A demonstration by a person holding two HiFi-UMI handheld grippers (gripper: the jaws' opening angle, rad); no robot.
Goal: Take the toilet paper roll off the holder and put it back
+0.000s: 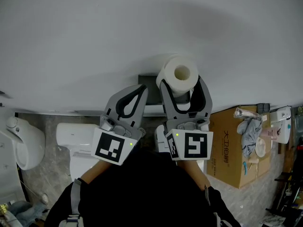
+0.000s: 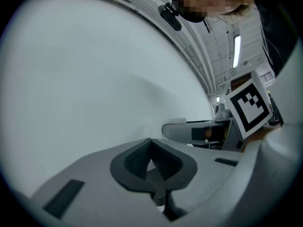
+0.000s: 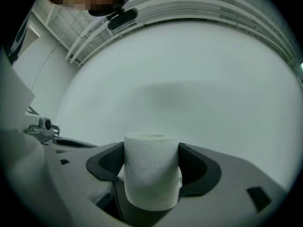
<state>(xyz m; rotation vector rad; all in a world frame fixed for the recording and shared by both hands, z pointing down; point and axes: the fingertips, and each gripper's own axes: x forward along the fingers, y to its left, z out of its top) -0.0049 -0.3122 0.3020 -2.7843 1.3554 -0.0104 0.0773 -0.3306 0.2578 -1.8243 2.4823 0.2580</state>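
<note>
The white toilet paper roll (image 1: 180, 74) stands on end, its cardboard core facing up, between the jaws of my right gripper (image 1: 182, 83), which is shut on it close to the white wall. In the right gripper view the roll (image 3: 150, 171) fills the gap between the dark pads (image 3: 201, 169), and the right gripper (image 3: 151, 161) holds it by its sides. A dark holder (image 1: 147, 81) shows on the wall just left of the roll, mostly hidden behind the grippers. My left gripper (image 1: 141, 90) hangs beside it, shut with nothing inside; its tips (image 2: 150, 143) meet.
Below lie a white toilet (image 1: 71, 143), a white fixture (image 1: 21, 143) at far left, and a cardboard box (image 1: 232, 143) at right with cloth and small items on it. The plain white wall (image 1: 142, 27) fills the upper view.
</note>
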